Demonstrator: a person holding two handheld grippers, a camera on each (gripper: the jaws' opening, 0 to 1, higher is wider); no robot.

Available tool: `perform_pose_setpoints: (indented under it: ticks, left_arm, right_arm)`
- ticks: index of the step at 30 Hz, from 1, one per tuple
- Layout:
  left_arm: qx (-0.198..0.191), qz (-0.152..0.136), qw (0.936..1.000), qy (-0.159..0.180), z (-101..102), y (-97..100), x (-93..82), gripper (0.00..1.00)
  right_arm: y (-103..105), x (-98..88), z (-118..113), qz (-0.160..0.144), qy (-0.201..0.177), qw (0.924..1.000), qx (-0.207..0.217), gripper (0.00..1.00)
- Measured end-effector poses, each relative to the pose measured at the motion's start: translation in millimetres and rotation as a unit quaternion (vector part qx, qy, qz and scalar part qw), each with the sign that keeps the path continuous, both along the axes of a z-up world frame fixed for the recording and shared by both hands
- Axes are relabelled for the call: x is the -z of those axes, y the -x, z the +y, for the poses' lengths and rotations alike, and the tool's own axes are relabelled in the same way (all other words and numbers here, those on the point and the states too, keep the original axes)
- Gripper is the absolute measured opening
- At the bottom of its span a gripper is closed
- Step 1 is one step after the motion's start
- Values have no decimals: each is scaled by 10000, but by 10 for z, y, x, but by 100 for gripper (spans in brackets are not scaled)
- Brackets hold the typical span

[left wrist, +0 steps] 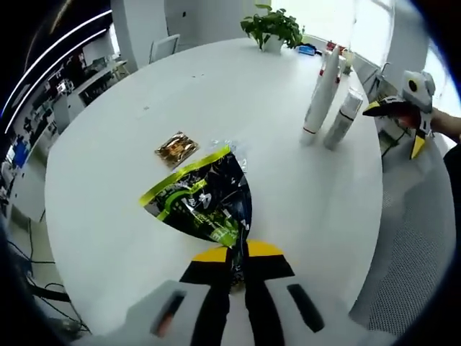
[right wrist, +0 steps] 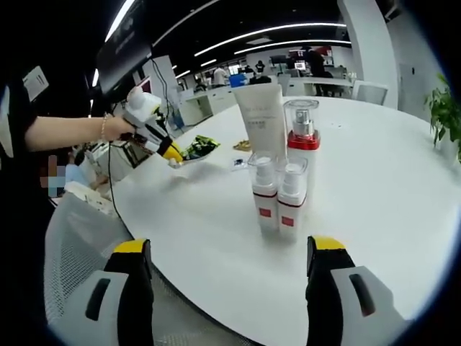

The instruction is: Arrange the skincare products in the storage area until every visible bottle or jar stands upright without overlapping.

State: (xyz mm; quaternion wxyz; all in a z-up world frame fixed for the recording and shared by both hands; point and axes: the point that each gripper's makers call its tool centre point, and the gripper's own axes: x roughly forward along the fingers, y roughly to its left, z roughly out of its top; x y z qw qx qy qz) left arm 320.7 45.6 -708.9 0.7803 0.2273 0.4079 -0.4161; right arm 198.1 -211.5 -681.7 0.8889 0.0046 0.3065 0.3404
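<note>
Four skincare bottles (right wrist: 282,173) stand upright, clustered on the white table (right wrist: 389,180) | we see the left gripper (left wrist: 238,261) pinching a green-black packet (left wrist: 205,198) beside a small gold sachet (left wrist: 176,147) | right gripper (right wrist: 229,249) spread wide before the bottles | potted plant (left wrist: 271,29) at the far edge

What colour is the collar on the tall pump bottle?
Red, under a clear cap, on the tall pump bottle; the right gripper view shows it best.

White bottles (right wrist: 279,198) with red bands, black-and-green sachet (left wrist: 204,198), white table (left wrist: 238,101), yellow-tipped fingers (right wrist: 323,245).
</note>
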Motion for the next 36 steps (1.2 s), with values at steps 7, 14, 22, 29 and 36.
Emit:
perform_pose_setpoints:
  ticks: [7,14,22,29,36]
  left_arm:
    - [397,-295,9988,37,-141,194,-296,3]
    - [673,-498,9965,-41,-171,298,-464,4]
    - [989,-750,9922,-82,-297,503,-629,4]
    - [1345,-952,9863,-5,-410,651,-763,4]
    - [1700,-1047,9799,-71,-531,880,-843,4]
  right_arm:
    - [14,-27,43,-6,-141,9999,-78,88]
    - [43,-69,113,22,-357,9991,-210,87]
    - [105,-116,218,116,-616,9971,-421,84]
    - [117,-244,511,154,-1181,9908,-647,82]
    - [78,-357,785,141,-1391,9860,-905,79]
